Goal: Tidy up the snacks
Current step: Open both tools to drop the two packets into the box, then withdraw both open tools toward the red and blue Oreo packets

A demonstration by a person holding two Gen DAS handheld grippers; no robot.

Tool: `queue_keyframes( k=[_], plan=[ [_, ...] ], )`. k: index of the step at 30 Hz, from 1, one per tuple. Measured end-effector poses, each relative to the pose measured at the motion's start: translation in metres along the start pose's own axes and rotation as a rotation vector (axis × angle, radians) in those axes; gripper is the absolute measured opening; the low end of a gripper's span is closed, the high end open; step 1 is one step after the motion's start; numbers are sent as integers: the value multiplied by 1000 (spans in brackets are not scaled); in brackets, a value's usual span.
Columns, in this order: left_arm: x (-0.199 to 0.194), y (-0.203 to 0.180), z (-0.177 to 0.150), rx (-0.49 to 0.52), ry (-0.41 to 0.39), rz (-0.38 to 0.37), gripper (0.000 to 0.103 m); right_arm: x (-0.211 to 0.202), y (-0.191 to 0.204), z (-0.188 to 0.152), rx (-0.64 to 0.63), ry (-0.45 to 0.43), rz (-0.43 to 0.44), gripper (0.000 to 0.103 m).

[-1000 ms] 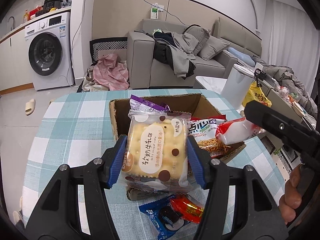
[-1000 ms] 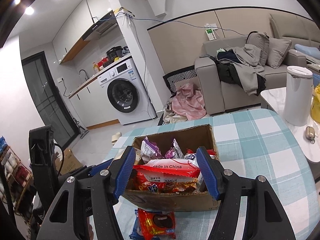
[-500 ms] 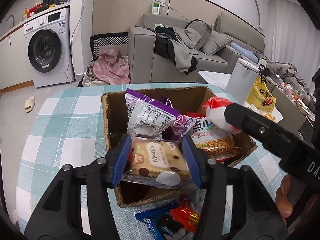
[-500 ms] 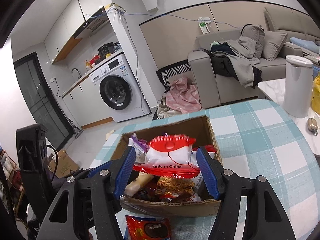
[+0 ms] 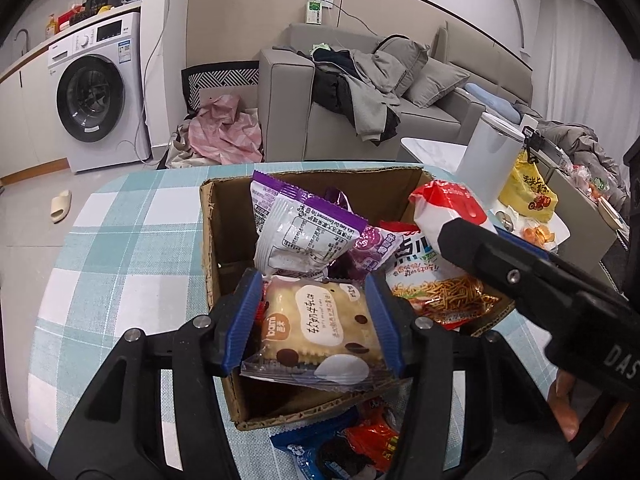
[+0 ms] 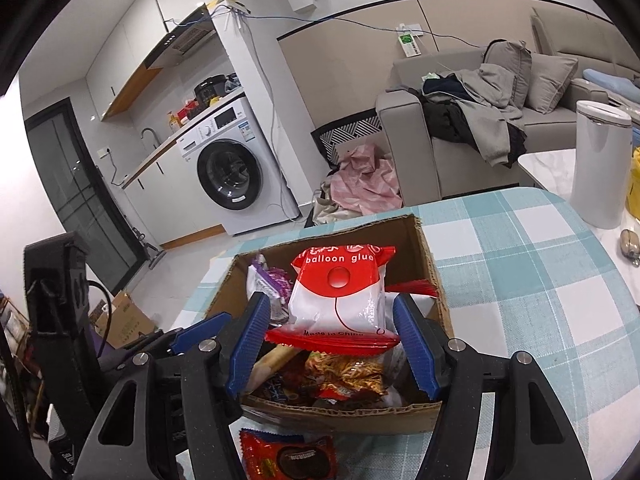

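An open cardboard box (image 5: pixel 208 240) of snack packets stands on the teal checked table (image 5: pixel 120 248). My left gripper (image 5: pixel 316 320) is shut on a yellow biscuit packet (image 5: pixel 320 324), held nearly flat over the box's near end. Behind it lie a purple-and-white packet (image 5: pixel 304 232) and a noodle snack bag (image 5: pixel 436 284). My right gripper (image 6: pixel 332 332) is shut on a red-and-white packet (image 6: pixel 340 296), upright over the box (image 6: pixel 428 248); the same packet (image 5: pixel 444 204) shows at the right of the left wrist view. A red cookie packet (image 6: pixel 288 456) lies on the table in front of the box.
Blue and red packets (image 5: pixel 348 448) lie just before the box's near wall. A white bin (image 6: pixel 600 168) and a yellow bag (image 5: pixel 528 196) stand on a low table to the right. Sofa (image 5: pixel 340 120) and washing machine (image 5: pixel 92 100) are far behind.
Both grippers came forward and down over the box. The biscuit packet tipped from upright to nearly flat. The red-and-white packet swung from flat to upright.
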State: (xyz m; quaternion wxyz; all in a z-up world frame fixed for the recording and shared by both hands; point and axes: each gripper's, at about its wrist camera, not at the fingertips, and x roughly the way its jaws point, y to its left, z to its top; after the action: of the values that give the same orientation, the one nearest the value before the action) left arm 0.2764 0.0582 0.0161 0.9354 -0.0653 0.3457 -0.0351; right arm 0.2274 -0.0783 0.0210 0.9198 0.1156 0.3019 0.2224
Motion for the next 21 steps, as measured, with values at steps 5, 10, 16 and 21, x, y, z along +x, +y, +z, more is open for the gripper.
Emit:
queue_keyframes(
  k=[5, 10, 16, 21],
  plan=[
    [-5, 1, -2, 4, 5, -17, 61, -12, 6, -1, -34, -22, -1, 82],
    [-23, -4, -9, 36, -22, -7, 81, -21, 1, -5, -27, -5, -21, 96],
    [-46, -1, -19, 14, -33, 23, 87, -36, -8, -11, -15, -7, -59, 102],
    [-62, 5, -30, -23, -34, 32, 93, -49, -14, -16, -4, -10, -79, 103]
  ],
)
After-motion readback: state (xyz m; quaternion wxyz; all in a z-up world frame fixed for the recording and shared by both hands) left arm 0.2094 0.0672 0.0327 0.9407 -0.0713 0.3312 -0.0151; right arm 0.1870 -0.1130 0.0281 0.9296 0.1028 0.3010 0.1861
